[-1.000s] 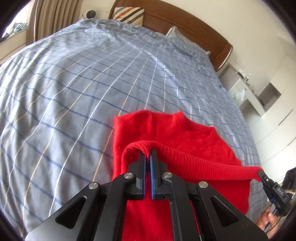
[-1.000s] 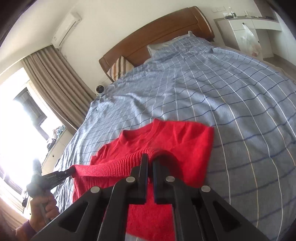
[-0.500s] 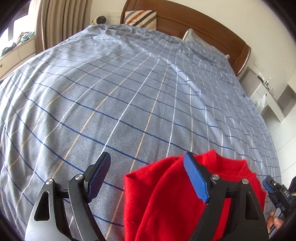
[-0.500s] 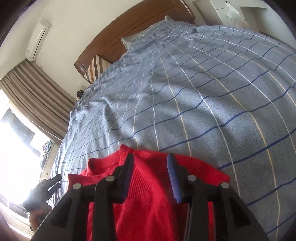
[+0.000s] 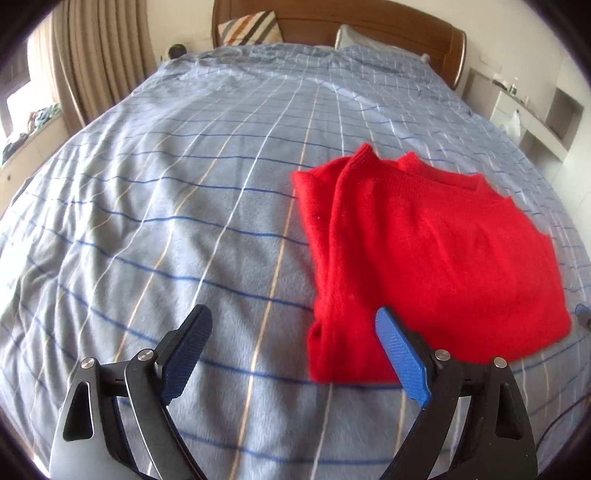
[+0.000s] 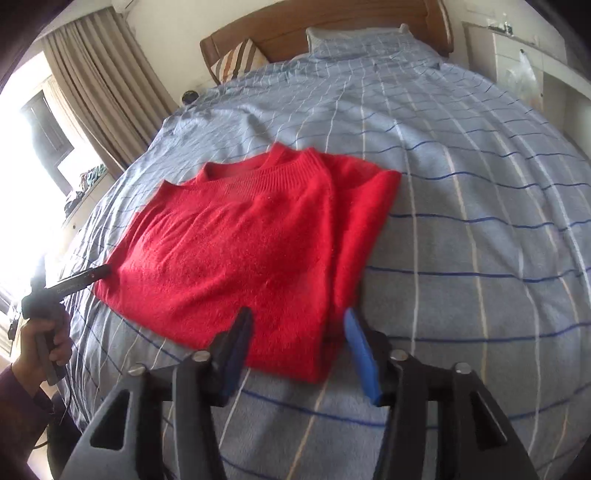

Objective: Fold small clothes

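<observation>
Folded red sweater (image 5: 436, 251) lying flat on a blue checked bedspread (image 5: 177, 206), its ribbed neckline toward the wooden headboard (image 5: 369, 26) and one side folded over the body. Left gripper (image 5: 293, 332), seen from its own camera, with jaws spread wide, having just been opening; nothing lies between them but bedspread, and its blue right-hand pad sits over the sweater's near left corner in the picture. Right gripper (image 6: 297, 332) with jaws parted, also just opening; the sweater's near edge shows in the gap between its pads, whether touched cannot be told. In the right wrist view the left gripper's tip lies just beside the sweater's left edge, gripped by a hand (image 6: 44, 343) in a dark sleeve
</observation>
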The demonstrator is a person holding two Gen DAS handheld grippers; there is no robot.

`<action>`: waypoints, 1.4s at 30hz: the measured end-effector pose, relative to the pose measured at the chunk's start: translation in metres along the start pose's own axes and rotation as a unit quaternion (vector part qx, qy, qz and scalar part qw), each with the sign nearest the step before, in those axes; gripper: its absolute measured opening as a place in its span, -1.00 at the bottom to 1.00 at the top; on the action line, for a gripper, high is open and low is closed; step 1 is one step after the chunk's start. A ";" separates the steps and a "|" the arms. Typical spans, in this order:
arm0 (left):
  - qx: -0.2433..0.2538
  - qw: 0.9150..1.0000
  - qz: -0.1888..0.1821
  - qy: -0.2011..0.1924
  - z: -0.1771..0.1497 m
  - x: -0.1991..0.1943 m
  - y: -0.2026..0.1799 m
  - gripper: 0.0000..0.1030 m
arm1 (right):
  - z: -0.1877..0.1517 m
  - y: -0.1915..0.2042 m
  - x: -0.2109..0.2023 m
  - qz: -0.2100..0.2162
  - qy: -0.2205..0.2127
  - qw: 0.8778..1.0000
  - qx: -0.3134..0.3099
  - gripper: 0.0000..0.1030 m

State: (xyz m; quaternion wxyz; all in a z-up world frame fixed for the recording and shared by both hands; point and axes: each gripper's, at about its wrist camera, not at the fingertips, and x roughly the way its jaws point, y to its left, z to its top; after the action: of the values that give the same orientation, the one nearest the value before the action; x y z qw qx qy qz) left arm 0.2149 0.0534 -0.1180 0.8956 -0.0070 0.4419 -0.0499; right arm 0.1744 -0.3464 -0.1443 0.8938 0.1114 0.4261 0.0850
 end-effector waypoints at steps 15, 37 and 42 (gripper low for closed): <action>0.048 0.998 0.025 -0.011 -0.108 0.005 -0.081 0.99 | -0.130 0.016 -0.026 -0.041 -0.073 0.996 -0.018 0.65; 0.061 0.998 0.028 -0.019 -0.113 0.004 -0.083 0.99 | -0.130 0.039 -0.012 -0.130 -0.045 0.989 -0.059 0.71; 0.064 0.998 0.027 -0.001 -0.109 0.005 -0.084 0.99 | -0.131 0.043 -0.011 -0.156 -0.032 0.986 -0.049 0.74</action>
State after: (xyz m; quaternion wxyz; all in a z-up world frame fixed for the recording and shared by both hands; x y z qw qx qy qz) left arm 0.1249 -0.0270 -0.1835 0.8959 0.0624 0.4365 -0.0542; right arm 0.0631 -0.2915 -0.2047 0.9137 0.0020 0.4046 -0.0385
